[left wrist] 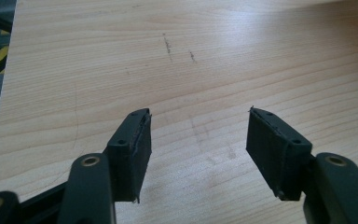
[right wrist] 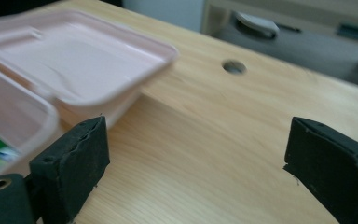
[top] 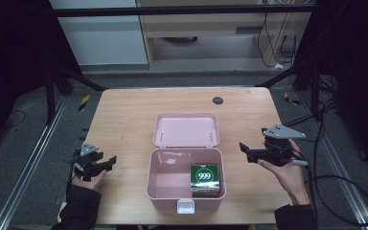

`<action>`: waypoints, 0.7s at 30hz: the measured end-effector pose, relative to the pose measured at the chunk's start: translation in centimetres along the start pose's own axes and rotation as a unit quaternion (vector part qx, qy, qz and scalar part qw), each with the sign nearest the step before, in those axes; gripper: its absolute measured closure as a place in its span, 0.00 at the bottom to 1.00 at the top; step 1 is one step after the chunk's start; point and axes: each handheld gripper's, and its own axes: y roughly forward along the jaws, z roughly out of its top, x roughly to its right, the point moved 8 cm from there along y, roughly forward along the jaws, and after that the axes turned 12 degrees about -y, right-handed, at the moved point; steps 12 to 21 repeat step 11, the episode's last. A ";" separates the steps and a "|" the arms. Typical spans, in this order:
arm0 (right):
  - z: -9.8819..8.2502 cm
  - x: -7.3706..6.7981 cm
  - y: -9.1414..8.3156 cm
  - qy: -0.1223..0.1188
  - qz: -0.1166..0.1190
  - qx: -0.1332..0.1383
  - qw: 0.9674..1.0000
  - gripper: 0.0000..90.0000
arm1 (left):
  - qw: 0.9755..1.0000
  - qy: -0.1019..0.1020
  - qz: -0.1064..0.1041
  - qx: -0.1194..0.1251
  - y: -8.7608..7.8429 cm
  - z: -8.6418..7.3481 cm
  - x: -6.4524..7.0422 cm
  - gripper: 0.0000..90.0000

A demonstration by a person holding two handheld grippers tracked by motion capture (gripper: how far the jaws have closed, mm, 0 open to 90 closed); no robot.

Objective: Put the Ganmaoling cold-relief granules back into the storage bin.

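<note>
Care with the lid seems to us the point of this step: the green carton (top: 204, 179) marked 999 already sits in the near right corner of the pink box (top: 160, 189), whose lid (top: 186, 129) lies flat open behind it, so we judge closing comes next. We would bring the right hand-held gripper (top: 247, 150) in to the lid's far edge and swing it over evenly, keeping the box from sliding on the table (top: 124, 120). That hand-held gripper hovers at three o'clock of the box, jaws released and empty, and apart from it; in the right gripper view the lid lies toward ten o'clock of the jaws. The left hand-held gripper (top: 106, 163) waits at nine o'clock of the box, well apart, jaws parted over bare wood, gripping nothing.
</note>
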 end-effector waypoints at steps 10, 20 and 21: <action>-8.4 1.9 2.6 0.035 -0.066 -0.090 0.993 0.07 | 1.000 -0.003 0.013 -0.004 0.1 -0.1 -0.5 0.48; -9.0 2.0 2.6 0.041 -0.067 -0.095 0.992 0.06 | 1.000 -0.003 0.013 -0.004 0.1 -0.1 -0.5 0.47; -9.0 2.0 2.6 0.041 -0.067 -0.095 0.992 0.06 | 1.000 -0.003 0.013 -0.004 0.1 -0.1 -0.5 0.47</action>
